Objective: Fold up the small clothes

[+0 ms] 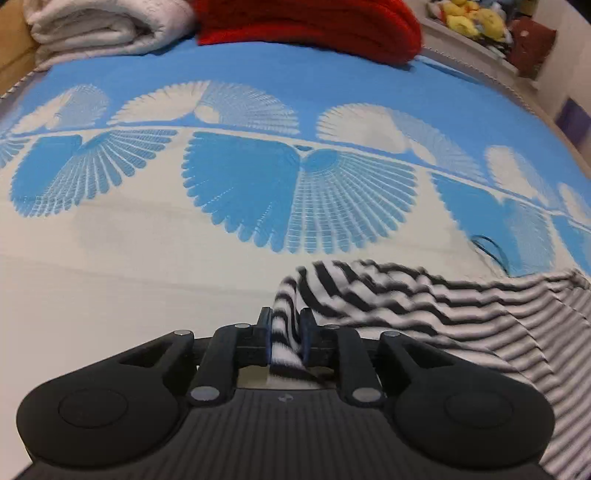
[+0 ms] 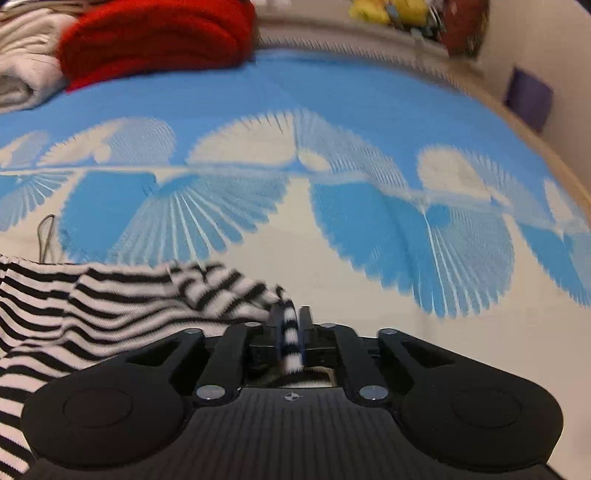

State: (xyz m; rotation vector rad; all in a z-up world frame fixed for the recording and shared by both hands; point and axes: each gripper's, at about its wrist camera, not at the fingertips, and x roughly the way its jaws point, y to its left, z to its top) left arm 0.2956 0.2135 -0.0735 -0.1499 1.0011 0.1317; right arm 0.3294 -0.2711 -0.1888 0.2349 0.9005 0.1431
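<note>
Black-and-white striped cloth (image 1: 424,295) is pinched in both my tongs: left tongs (image 1: 286,332) grip one bunched end, right tongs (image 2: 291,332) the other. The garment's long axis spans between them, low over the blue-and-cream bedspread (image 1: 147,258). Red blanket (image 1: 306,29) and white blanket (image 1: 103,26) lie well apart, obstructing nothing.

Both wrist views look steeply down, close over the patterned bedspread (image 1: 258,74).

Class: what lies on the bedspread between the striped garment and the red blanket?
Nothing: only bare blue-and-cream bedspread separates the striped garment from the red blanket, shown in both wrist views.
</note>
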